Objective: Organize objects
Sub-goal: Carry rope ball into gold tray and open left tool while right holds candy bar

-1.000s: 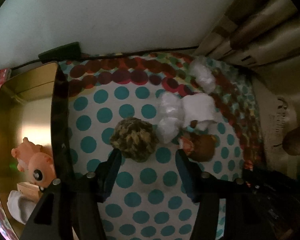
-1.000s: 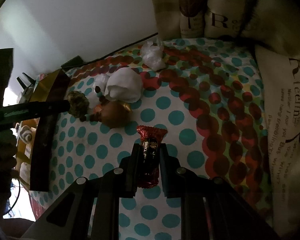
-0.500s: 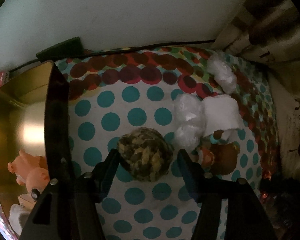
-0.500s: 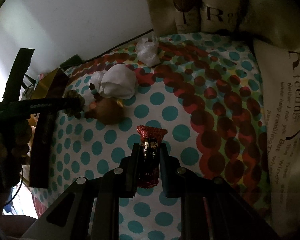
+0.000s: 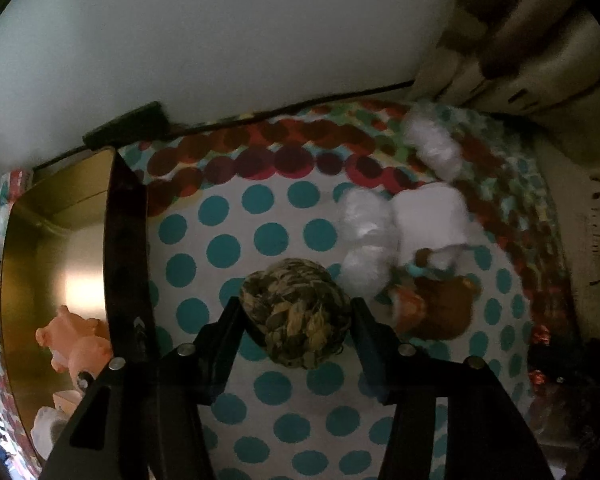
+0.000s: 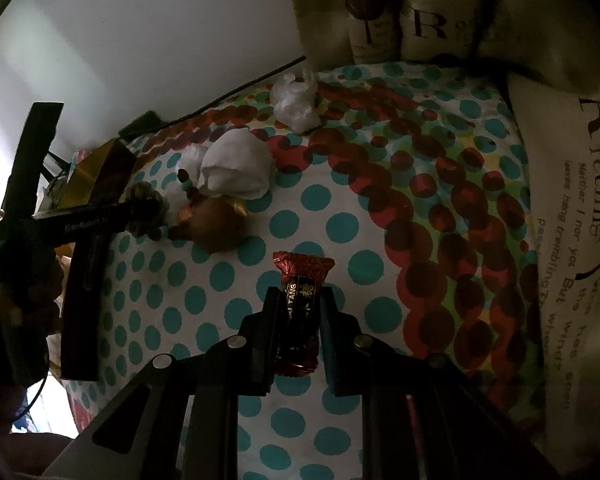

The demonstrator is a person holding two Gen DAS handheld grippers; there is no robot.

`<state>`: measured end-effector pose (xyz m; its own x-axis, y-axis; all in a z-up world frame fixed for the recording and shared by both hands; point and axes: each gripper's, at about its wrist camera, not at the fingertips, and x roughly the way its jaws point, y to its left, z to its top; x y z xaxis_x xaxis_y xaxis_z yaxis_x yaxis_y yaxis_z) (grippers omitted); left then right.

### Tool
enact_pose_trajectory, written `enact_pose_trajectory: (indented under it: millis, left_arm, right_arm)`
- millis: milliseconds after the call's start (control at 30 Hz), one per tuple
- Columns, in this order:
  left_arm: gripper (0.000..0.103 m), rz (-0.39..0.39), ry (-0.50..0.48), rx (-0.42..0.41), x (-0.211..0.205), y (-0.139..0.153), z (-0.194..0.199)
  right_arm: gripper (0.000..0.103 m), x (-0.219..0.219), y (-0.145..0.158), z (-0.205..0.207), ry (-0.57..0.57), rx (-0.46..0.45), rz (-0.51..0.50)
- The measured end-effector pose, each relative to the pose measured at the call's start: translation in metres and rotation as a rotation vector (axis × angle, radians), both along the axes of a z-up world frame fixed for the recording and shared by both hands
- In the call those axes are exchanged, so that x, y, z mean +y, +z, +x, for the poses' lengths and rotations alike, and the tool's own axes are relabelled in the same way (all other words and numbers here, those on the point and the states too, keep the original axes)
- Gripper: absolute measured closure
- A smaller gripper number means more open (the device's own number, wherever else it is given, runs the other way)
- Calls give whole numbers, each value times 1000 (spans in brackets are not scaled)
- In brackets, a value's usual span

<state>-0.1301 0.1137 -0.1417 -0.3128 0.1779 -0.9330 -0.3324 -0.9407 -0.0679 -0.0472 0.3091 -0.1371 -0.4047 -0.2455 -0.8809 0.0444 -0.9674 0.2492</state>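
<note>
A round woven ball of olive and tan cord lies on the dotted cloth. My left gripper straddles it, jaws closing, and both pads touch its sides. The right wrist view shows the same gripper at the ball, beside the box. My right gripper is shut on a red and black wrapped candy, held just above the cloth. A gold-lined box with a dark rim stands at the left and holds a pink toy animal.
Right of the ball lie white plastic wads, a white bundle, another wad and a brown beaded trinket. A black cable runs along the wall. Printed pillows border the right side.
My left gripper moved forward over the woven ball, and its jaws came in against the ball's sides. The right gripper kept still with the candy.
</note>
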Motion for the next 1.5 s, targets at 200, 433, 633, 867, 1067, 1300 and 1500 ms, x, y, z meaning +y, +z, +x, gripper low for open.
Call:
enact_pose_trajectory:
  millis: [200,433,633,867,1067,1300,1500]
  left_arm:
    - [49,29,3,44,-6,27,22]
    - [49,32,47,106,-34,61,53]
    - [49,27,162,106,-93,74,69]
    - [49,6,255,80,-142,64,79]
    - [49,1,295,97,-159,55,67]
    - [49,-10,277,125,-162,53,39]
    - [49,-2,277,123,-164,50,24]
  right_arm:
    - [86,-5,2,0,-2,6,1]
    - [86,-15,9,-1,5,23,1]
    - [86,-29,15,-2,33,38,4]
    - [86,-48,21,0,74,52,7]
    - [86,-60,24,6,89,61,14]
    - [86,-60,25,13,73,64,19]
    - [86,-54,27,22,37,66,21]
